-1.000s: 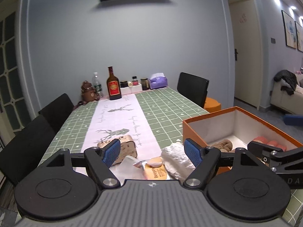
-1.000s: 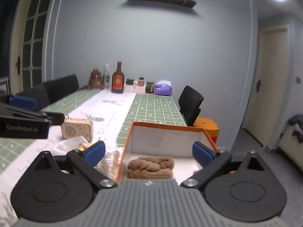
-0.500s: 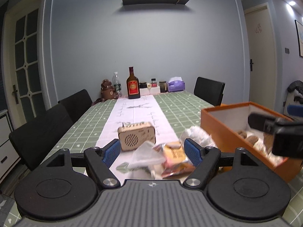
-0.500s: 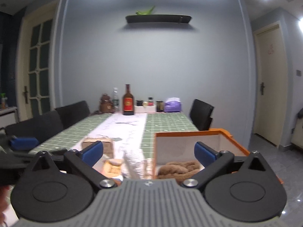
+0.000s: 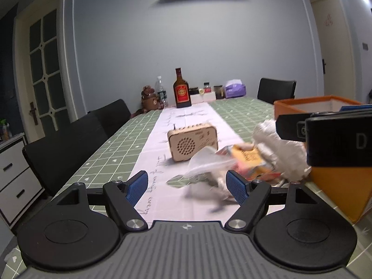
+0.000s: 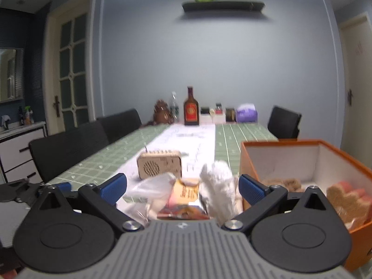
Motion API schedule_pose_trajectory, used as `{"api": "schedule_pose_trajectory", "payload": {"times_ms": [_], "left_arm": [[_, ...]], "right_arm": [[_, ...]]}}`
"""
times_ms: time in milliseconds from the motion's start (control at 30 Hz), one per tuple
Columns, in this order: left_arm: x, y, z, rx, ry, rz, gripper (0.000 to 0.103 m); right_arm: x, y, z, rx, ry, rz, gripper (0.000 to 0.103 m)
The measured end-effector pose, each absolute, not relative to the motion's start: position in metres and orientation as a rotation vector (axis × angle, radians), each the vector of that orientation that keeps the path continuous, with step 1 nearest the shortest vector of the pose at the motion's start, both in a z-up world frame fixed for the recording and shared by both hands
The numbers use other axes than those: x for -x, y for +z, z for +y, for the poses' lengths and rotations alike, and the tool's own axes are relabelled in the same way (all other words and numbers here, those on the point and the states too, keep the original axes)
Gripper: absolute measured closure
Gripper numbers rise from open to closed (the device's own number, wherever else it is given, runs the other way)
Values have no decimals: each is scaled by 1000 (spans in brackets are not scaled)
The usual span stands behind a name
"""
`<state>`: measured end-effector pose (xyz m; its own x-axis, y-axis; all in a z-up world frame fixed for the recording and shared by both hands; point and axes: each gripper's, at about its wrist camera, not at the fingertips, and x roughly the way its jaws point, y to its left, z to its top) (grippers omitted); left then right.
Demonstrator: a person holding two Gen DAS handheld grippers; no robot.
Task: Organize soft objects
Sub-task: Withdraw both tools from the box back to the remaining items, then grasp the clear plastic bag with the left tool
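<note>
A pile of soft packets lies near the table's front edge: a clear plastic bag [image 5: 207, 162], an orange snack packet [image 5: 248, 157] and a white crumpled bundle [image 5: 279, 148]. They show in the right wrist view too, bag [image 6: 151, 186], packet [image 6: 186, 195], bundle [image 6: 218, 186]. An orange box [image 6: 344, 160] to the right holds a brown braided item [image 6: 286, 182] and pink-tan items [image 6: 348, 197]. My left gripper [image 5: 187, 187] is open and empty, just before the pile. My right gripper [image 6: 182, 186] is open around the pile; its body [image 5: 337, 137] shows at the left view's right edge.
A small wooden speaker [image 5: 193, 141] stands on the white runner [image 5: 186, 118] behind the pile. A bottle [image 5: 182, 90], a plush bear [image 5: 150, 97], jars and a tissue box [image 5: 234, 89] stand at the far end. Black chairs [image 5: 69, 144] line the left side.
Both grippers have dropped lower and pulled back toward the table's front edge. The right gripper has shifted left, from over the box to facing the pile. Both stayed open.
</note>
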<state>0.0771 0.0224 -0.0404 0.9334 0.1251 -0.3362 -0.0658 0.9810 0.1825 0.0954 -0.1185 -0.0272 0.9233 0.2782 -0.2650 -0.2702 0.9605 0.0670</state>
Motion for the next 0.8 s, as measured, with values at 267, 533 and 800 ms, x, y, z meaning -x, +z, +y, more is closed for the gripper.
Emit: {"api": "schedule_pose_trajectory", "payload": {"times_ms": [267,533,800], "left_arm": [[-98,-45,41,-190,43,422,13],[-128,-41,39,-155,-100,484,13],[-162,-49,24,-193,-134,518,13]], "right_arm": [[-121,-30,-117,-24,238,314,3],[-139,-22,-118,0,187,376,3],[-150,-6,-137,-29,139,364,3]]}}
